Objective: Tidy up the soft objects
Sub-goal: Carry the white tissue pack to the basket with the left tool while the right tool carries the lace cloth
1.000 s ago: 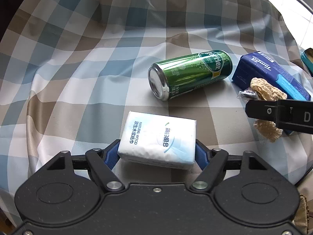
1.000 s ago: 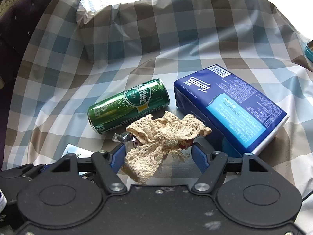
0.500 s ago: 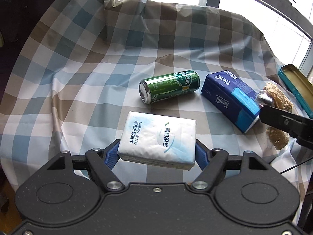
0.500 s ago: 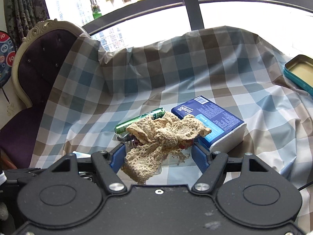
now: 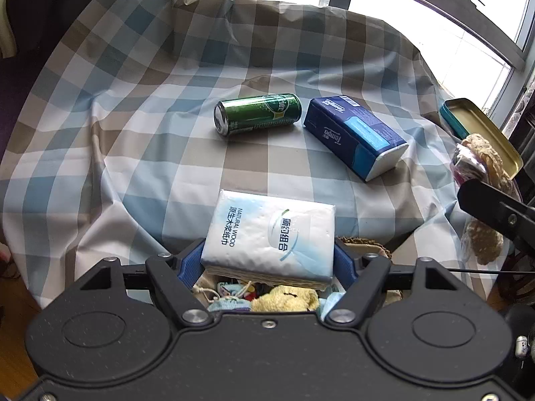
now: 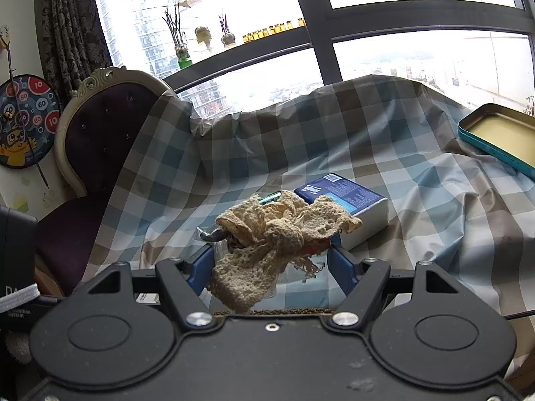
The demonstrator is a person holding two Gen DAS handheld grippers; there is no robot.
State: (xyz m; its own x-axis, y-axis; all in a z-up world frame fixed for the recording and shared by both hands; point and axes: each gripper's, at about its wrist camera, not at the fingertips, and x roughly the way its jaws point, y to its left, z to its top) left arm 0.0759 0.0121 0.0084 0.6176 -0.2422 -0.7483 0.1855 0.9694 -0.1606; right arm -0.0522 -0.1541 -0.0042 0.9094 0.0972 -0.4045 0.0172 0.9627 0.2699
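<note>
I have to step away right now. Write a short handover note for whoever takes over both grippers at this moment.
Left gripper: shut on the white tissue pack, held above a basket of soft items at the table edge.
Right gripper: shut on the cream lace bow, lifted clear of the checked tablecloth.
On the cloth: blue tissue pack, green can on its side, open teal tin at the far right.
Done: two soft items picked up.
Left: drop both off, probably in the basket; then fetch the blue tissue pack.
</note>
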